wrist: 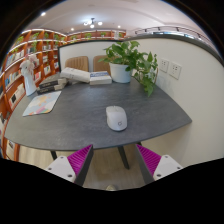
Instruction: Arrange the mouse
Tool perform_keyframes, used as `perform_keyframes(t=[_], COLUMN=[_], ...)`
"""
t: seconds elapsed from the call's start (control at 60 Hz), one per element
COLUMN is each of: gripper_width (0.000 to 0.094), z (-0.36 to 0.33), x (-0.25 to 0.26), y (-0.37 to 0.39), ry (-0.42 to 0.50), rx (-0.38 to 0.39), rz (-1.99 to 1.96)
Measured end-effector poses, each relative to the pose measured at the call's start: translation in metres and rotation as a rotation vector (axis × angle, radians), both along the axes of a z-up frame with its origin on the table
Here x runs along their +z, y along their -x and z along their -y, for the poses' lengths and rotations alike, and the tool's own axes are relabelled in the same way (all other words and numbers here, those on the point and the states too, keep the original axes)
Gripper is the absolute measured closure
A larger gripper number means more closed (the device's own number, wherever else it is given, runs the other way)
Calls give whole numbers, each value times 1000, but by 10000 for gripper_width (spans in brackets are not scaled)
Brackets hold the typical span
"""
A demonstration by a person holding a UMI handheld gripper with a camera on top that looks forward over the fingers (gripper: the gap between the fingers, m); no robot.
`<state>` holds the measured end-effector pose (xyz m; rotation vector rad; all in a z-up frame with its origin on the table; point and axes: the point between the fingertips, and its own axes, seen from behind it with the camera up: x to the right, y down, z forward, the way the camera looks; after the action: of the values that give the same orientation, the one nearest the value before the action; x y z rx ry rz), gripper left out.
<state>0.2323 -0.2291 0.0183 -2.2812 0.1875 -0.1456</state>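
A white computer mouse (117, 118) lies on the dark grey table (80, 118), near its front edge and right of the middle. A colourful mouse mat (42, 102) lies at the table's left end. My gripper (113, 165) is held back from the table, below its front edge, with its fingers spread wide apart and nothing between them. The pink pads (79, 160) show on both fingers. The mouse is beyond the fingers, well ahead of them.
A green potted plant in a white pot (124, 62) stands at the table's back right. Books and papers (76, 75) lie at the back. Bookshelves (22, 62) line the left wall. A white wall partition (185, 70) stands right of the table. Wooden floor lies under the fingers.
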Motion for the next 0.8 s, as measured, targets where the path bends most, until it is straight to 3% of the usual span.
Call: perform_keyframes(t=[0.3, 0.483, 0.617, 0.75, 0.8], gripper_width=[112, 385, 459, 577, 580], z=[-114, -137, -137, -137, -136], x=[-13, -25, -26, -28, -26], y=[-29, -28, -28, -31, -30], ry=[-15, 6, 37, 96, 125], rx=[37, 37, 39, -22, -54], rz=[-39, -38, -24, -28, -17])
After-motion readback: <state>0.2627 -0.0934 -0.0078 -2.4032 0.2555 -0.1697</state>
